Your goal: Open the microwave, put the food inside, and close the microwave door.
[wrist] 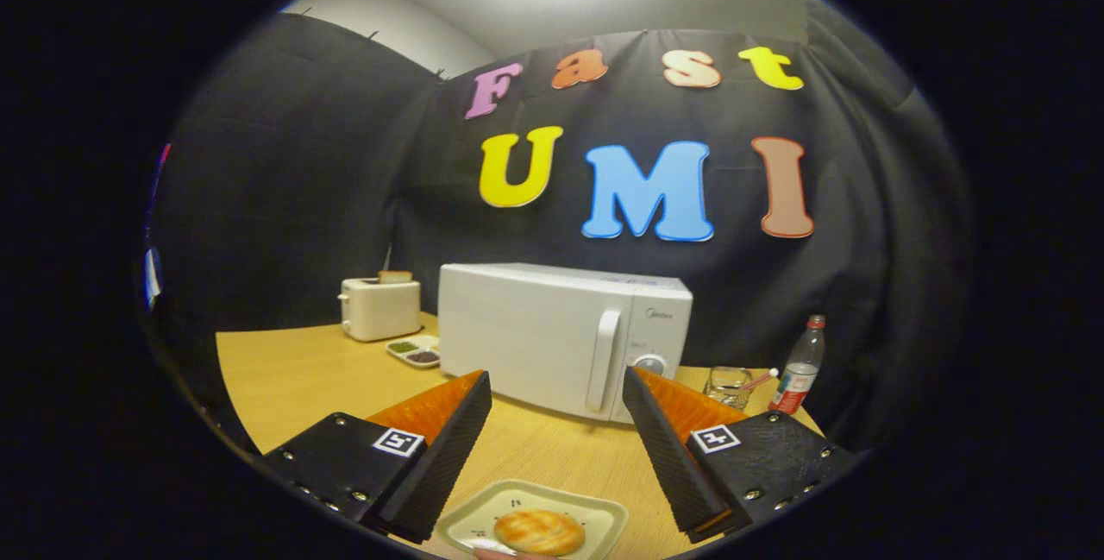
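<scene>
Standing in front of me on the wooden table (293, 379) is the white microwave (552, 336), the biggest thing here, with its door closed and its upright handle (603, 359) on the right part of the front, beside the round dial (649, 364). To the far left of it I see a white toaster (379, 308) with a slice of bread in its slot, and a small divided dish (416, 350) lies between the toaster and the microwave. To the right of the microwave there is a glass cup (726, 385) and a plastic bottle (799, 367) with a red cap.

I hold my gripper (556, 448) with its fingers wide apart and they grasp nothing. Near me, low between the fingers, lies the plate (595, 515) with the food, a round golden bun (539, 531).

I judge that the door must be opened first. The handle is narrow, so if I come to it a little crooked, one finger may slip off, or I may push the whole microwave back. Also the plate is just under my fingers; if I lower them carelessly I could knock its rim and the bun would slide.
</scene>
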`<state>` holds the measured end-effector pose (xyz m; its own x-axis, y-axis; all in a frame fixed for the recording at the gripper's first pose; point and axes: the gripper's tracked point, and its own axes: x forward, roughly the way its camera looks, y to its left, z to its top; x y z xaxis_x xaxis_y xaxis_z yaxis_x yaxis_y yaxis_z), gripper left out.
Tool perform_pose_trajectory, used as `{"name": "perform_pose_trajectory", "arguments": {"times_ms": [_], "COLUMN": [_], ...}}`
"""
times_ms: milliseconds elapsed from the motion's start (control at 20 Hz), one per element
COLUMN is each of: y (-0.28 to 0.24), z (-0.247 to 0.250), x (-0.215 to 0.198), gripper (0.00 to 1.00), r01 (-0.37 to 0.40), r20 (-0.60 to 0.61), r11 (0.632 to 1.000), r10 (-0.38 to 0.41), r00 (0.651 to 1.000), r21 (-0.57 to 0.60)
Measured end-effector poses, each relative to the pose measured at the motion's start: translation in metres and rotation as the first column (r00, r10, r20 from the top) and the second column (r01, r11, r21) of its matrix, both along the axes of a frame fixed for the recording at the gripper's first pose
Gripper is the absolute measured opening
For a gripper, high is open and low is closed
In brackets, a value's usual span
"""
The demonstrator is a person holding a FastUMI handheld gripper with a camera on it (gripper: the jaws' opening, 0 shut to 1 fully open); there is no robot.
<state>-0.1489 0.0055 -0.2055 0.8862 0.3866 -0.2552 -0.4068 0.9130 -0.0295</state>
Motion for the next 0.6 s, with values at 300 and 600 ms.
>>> {"name": "perform_pose_trajectory", "arguments": {"times_ms": [300,600], "y": [-0.003,-0.025], "z": [-0.071,-0.107], "x": [-0.048,-0.065], "gripper": [0.97,0.97], "r01": [-0.292,-0.339], "r20": [-0.221,-0.393], "r11": [0.956,0.940], "r10": [0.281,0.326], "r00": [0.934,0.860], "r21": [-0.017,0.038]}}
